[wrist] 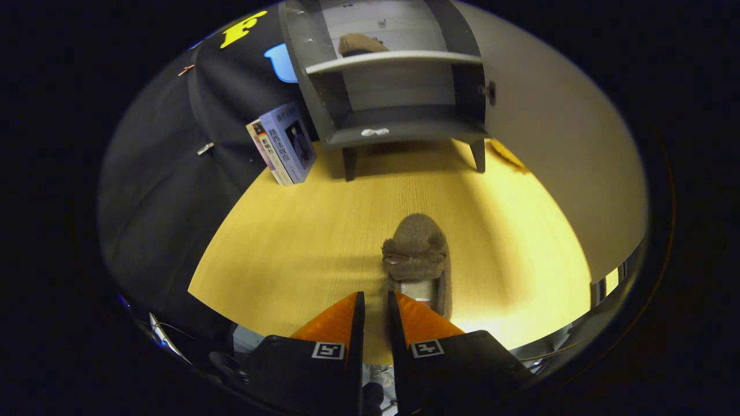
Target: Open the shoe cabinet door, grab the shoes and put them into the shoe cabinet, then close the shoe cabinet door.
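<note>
Brown slipper (pixel 417 254) at nearly closed tongs (pixel 376 303); books (pixel 284 144) beside cabinet (pixel 399 124).

- Brown fuzzy slipper (pixel 417 248) on the yellow wood-grain table (pixel 300 248).
- Dark grey shoe cabinet (pixel 404 130) with a white shelf (pixel 393 59), carrying another brown slipper (pixel 359 43).
- Pale blue-lilac books (pixel 284 143) at the table's far left edge.
- Gripper (pixel 376 306) fingers nearly together, square black-and-white markers.

Pale wood-grain tabletop (pixel 300 242), brightly lit near the front. Black cloth wall (pixel 167 190) on the left, two books (pixel 283 144) leaning against it. Plain light panel (pixel 555 162) on the right.
</note>
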Motion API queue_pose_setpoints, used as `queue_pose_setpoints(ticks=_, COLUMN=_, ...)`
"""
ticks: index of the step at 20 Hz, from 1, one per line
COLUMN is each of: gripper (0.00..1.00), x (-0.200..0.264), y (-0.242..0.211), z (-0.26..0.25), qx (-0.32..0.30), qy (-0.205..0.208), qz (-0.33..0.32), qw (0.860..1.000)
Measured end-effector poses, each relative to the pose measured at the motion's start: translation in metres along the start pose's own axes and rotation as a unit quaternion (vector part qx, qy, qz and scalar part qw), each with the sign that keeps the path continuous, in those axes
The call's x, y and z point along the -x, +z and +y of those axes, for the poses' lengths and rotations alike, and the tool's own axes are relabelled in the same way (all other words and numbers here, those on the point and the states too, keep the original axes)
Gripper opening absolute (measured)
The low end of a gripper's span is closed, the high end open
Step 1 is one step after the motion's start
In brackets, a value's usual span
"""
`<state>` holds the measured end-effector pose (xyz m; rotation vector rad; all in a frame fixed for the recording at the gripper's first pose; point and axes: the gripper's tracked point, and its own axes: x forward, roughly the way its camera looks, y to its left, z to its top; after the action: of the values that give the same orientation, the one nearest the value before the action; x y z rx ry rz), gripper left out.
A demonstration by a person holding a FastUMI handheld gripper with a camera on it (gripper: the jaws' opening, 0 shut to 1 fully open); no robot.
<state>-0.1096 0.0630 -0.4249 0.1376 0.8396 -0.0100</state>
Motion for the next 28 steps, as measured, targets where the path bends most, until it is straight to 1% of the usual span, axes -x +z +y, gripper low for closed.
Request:
queue_pose_setpoints(ticks=4, gripper=0.27, x=-0.027, y=-0.012, z=-0.009, qx=0.01, qy=-0.027, qz=0.018, qw=0.999)
queue_pose_setpoints(ticks=7, gripper=0.27, x=-0.045, y=-0.017, z=-0.018, qx=-0.001, qy=-0.047, qz=0.031, qw=0.998)
queue_pose_setpoints(ticks=10, gripper=0.27, x=-0.063, y=-0.021, z=-0.023, qx=-0.013, qy=-0.054, qz=0.045, qw=0.997)
queue_pose_setpoints(ticks=17, gripper=0.27, x=-0.095, y=-0.002, z=-0.031, qx=-0.01, qy=-0.067, qz=0.014, qw=0.998)
queue_pose_setpoints(ticks=19, gripper=0.3, x=-0.103, y=0.005, z=-0.033, qx=-0.008, qy=-0.07, qz=-0.001, qw=0.997)
queue_pose_setpoints(ticks=22, gripper=0.31, x=-0.107, y=0.009, z=-0.035, qx=0.012, qy=-0.079, qz=-0.028, qw=0.996)
queue_pose_setpoints(ticks=23, gripper=0.31, x=-0.108, y=0.011, z=-0.038, qx=0.023, qy=-0.088, qz=-0.038, qw=0.995)
queue_pose_setpoints(ticks=24, gripper=0.31, x=-0.111, y=0.013, z=-0.037, qx=0.028, qy=-0.087, qz=-0.047, qw=0.995)
queue_pose_setpoints(ticks=25, gripper=0.05, x=-0.112, y=0.011, z=-0.037, qx=0.035, qy=-0.089, qz=-0.046, qw=0.994)
queue_pose_setpoints(ticks=28, gripper=0.05, x=-0.109, y=0.013, z=-0.035, qx=0.034, qy=-0.085, qz=-0.043, qw=0.995)
